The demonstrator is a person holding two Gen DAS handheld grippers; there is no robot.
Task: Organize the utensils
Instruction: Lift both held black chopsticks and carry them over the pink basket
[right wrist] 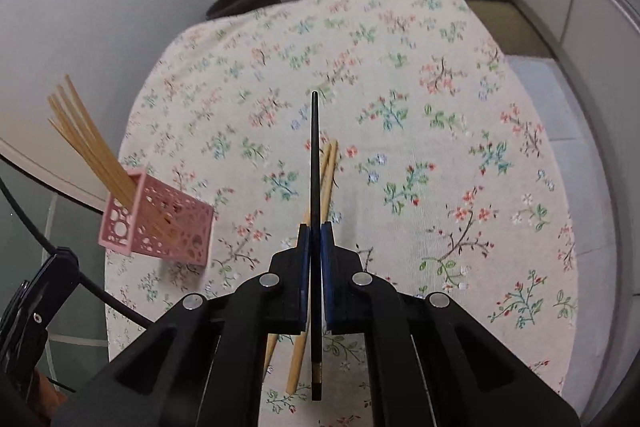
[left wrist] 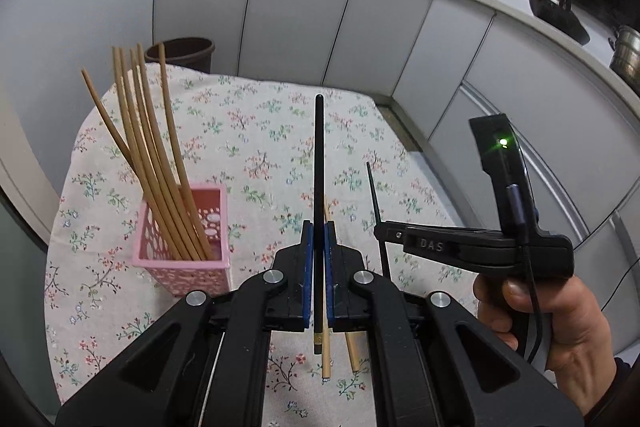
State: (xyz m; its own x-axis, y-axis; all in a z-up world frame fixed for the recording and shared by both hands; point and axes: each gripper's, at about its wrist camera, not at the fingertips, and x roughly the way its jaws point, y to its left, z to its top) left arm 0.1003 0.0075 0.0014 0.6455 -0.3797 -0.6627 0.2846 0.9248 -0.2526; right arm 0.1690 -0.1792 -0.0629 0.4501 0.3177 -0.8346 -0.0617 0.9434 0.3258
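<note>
Left hand-held gripper: pads pressed together on a black chopstick, held above the desk, tip toward the top of the frame.
Right hand-held gripper: pinching a second black chopstick in the same way.
Pink holder: lower left of the left view, upright, with wooden chopsticks fanned out of it.
Loose wooden chopsticks: lying on the floral cloth under the grippers, centre of the right view.
Step in hand, as judged: carry each black stick to the holder. Tilt thin tip down, enter at the free right side of the opening, clear of the leaning sticks, release only once the tip is inside; one gripper at a time to avoid tipping the light holder
</note>
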